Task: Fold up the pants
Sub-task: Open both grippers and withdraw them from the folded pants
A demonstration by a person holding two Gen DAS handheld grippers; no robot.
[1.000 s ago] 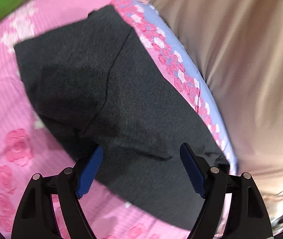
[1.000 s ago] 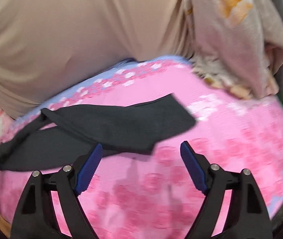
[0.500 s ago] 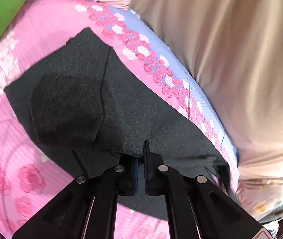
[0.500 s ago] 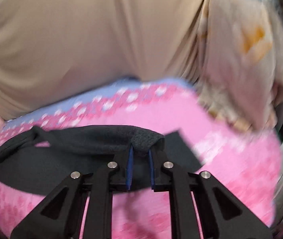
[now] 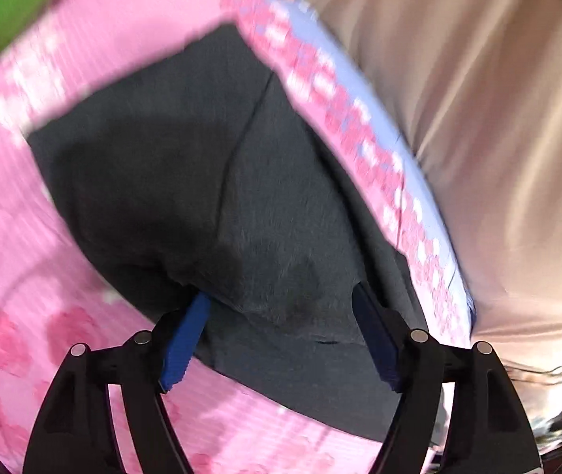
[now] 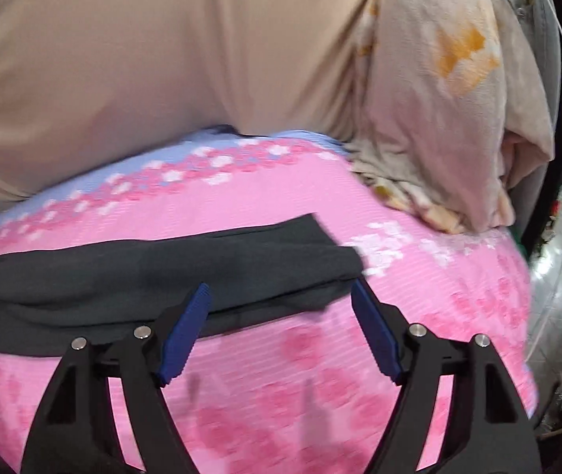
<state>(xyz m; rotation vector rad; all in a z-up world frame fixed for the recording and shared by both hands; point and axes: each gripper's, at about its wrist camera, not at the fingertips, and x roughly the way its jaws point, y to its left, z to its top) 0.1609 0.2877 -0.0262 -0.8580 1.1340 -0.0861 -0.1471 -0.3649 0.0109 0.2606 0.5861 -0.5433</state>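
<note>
Both grippers, left [image 5: 281,331] and right [image 6: 281,324], just spread apart, pads off the cloth. Dark pants [image 5: 186,181] folded on the pink bedspread [image 6: 419,300], by its blue border. Risks: fold springing back, or jaw tips snagging the near edge and dragging layers askew.

Both grippers, left [image 5: 281,339] & right [image 6: 281,335]: black plastic frames w/ triangular cut-outs, silver pivot screws, ribbed blue pads [image 6: 182,335].

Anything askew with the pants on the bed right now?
Slightly: in the right wrist view the upper layer of the dark pants sits skewed, and a corner of the lower layer pokes out beyond it onto the pink bedspread.
</note>
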